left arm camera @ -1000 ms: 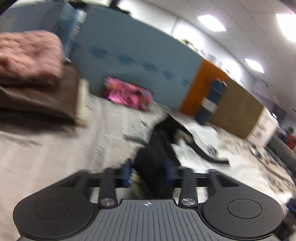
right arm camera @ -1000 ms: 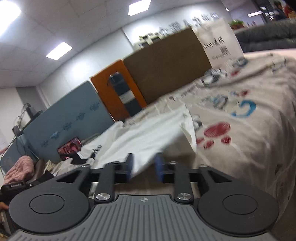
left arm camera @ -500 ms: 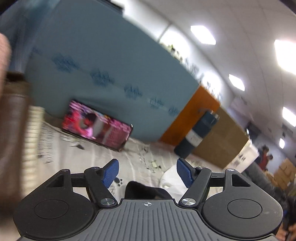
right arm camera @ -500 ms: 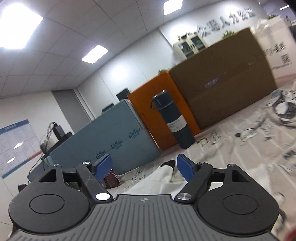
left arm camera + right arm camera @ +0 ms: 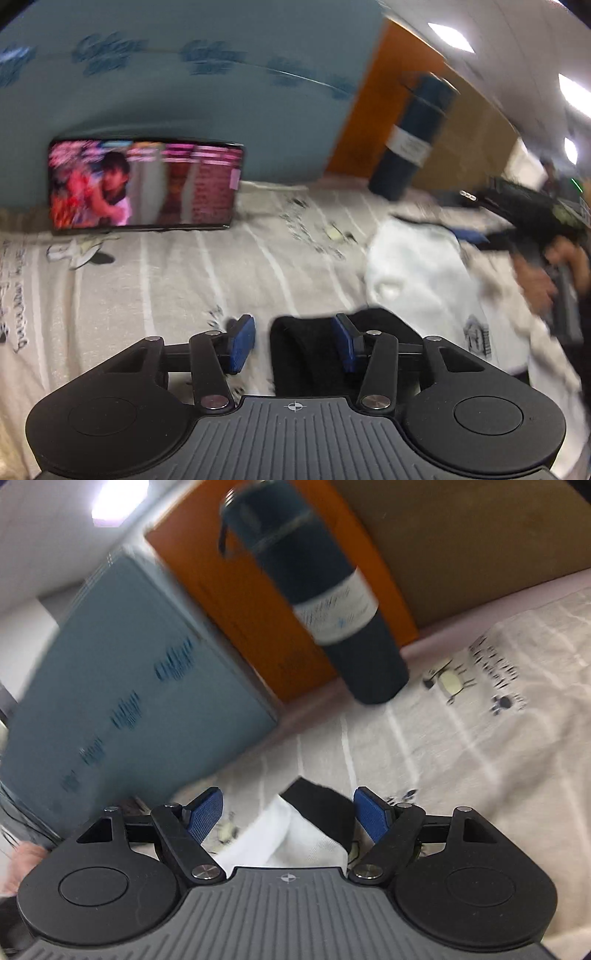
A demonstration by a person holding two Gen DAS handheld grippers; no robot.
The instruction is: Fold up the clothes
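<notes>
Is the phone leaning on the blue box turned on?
On. The phone shows a bright, colourful picture on its screen.

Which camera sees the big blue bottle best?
The right wrist view. The blue bottle stands close and large there, from cap to base, label facing the camera, though blurred. In the left wrist view the same bottle looks smaller, farther off to the upper right, also blurred.

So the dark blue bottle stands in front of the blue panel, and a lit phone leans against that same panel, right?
Not quite. In the right wrist view the dark blue bottle stands in front of the orange panel, not the blue panel. The lit phone does lean against the blue panel, as the left wrist view shows.
</notes>
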